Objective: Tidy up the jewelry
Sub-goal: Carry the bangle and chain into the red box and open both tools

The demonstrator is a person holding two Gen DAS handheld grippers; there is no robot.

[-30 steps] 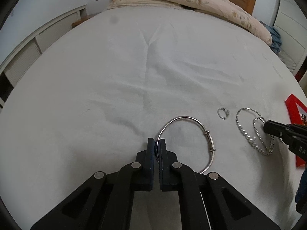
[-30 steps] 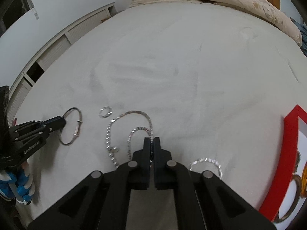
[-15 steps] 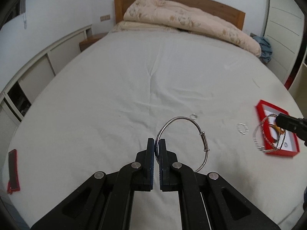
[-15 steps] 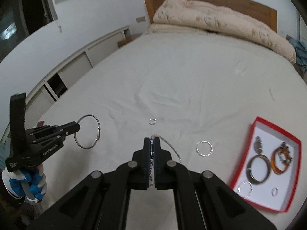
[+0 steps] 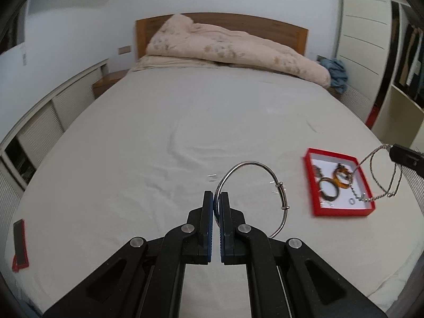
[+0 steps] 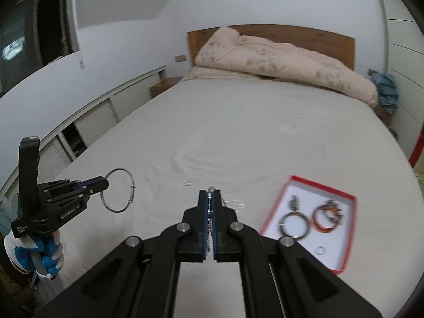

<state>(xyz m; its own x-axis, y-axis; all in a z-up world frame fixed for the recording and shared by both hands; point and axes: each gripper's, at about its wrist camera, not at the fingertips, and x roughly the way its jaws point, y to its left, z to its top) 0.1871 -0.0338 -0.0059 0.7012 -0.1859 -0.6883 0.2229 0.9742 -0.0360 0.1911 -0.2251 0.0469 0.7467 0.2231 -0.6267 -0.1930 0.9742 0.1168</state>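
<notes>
Left wrist: raised left tool (image 5: 216, 201) pinches bangle (image 5: 275, 185).

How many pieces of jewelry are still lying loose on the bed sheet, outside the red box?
2: a small ring beyond the right gripper tips, and a twisted silver hoop just right of them, partly hidden. The bangle and chain are held in grippers, not lying loose.

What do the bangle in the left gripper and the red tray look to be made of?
Bangle: probably polished silver-toned metal, a thin, rigid, bright hoop keeping its shape in the left gripper. Red tray: likely cardboard, with matte red walls, a white floor and sharp corners.
</notes>
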